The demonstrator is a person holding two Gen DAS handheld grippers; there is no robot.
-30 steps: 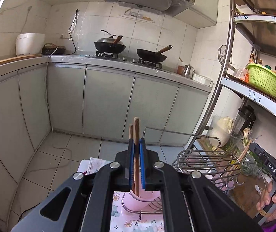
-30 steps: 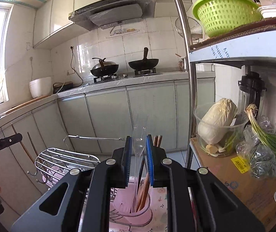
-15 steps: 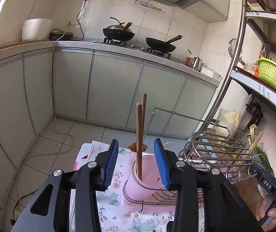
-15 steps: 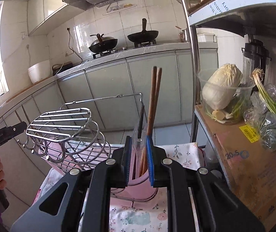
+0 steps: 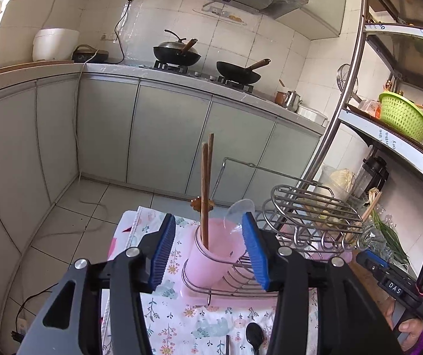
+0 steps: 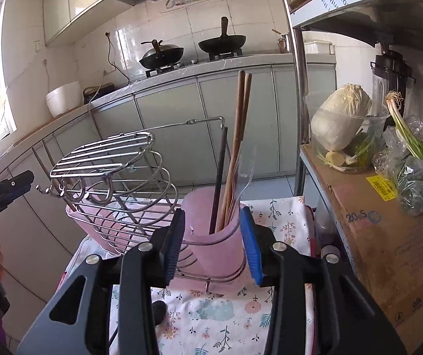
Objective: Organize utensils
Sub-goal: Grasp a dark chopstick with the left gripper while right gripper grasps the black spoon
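Observation:
A pink utensil cup (image 5: 211, 254) sits in a wire ring of a metal rack (image 5: 312, 216) on a floral cloth. Two wooden chopsticks (image 5: 204, 195) stand upright in it, beside a clear plastic spoon (image 5: 238, 213). My left gripper (image 5: 208, 251) is open and empty, its jaws either side of the cup. In the right wrist view the same cup (image 6: 214, 230) holds the chopsticks (image 6: 236, 148), a black utensil (image 6: 218, 177) and the clear spoon (image 6: 245, 183). My right gripper (image 6: 212, 242) is open and empty around the cup.
A black spoon (image 5: 254, 335) lies on the floral cloth (image 5: 181, 319) near me. A cardboard box (image 6: 383, 236) with cabbage and green onions stands at the right under a metal shelf post (image 6: 298, 88). Kitchen cabinets and woks are behind.
My left gripper opened, let go of the chopsticks in the cup and drew back. My right gripper lowered the clear spoon into the cup and opened off it.

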